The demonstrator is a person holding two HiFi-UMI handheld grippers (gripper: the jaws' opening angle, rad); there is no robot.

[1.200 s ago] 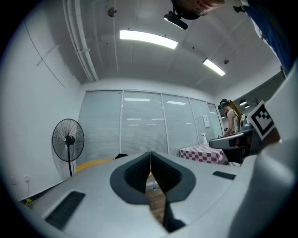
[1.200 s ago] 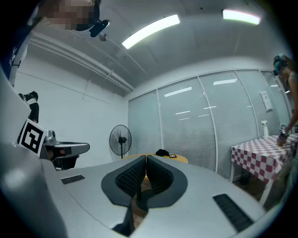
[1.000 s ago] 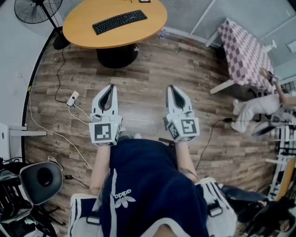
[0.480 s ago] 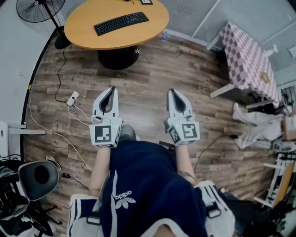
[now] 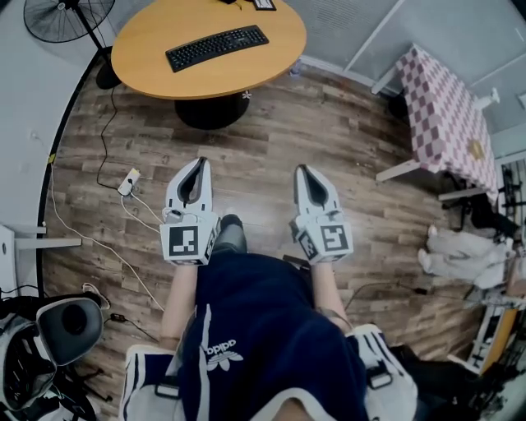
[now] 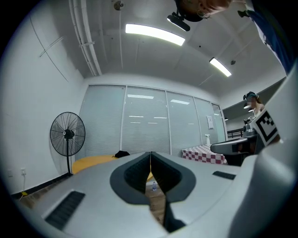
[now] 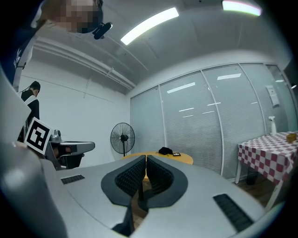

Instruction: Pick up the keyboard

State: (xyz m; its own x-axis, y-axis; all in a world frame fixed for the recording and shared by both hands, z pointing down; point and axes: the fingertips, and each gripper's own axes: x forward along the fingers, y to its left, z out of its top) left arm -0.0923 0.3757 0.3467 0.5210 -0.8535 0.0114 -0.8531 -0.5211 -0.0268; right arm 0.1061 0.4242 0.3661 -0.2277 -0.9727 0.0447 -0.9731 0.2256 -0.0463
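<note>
Keyboard (image 5: 217,47) lies on round table (image 5: 164,74), untouched.

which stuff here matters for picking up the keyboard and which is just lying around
For the job: keyboard; round table it lies on; left tool and right tool, both shut and empty.

Lying about: fan; checked table; power strip on the floor.

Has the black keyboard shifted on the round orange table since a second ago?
No. The black keyboard lies at the same spot and slant on the round orange table; both only drift together in the head view.
</note>
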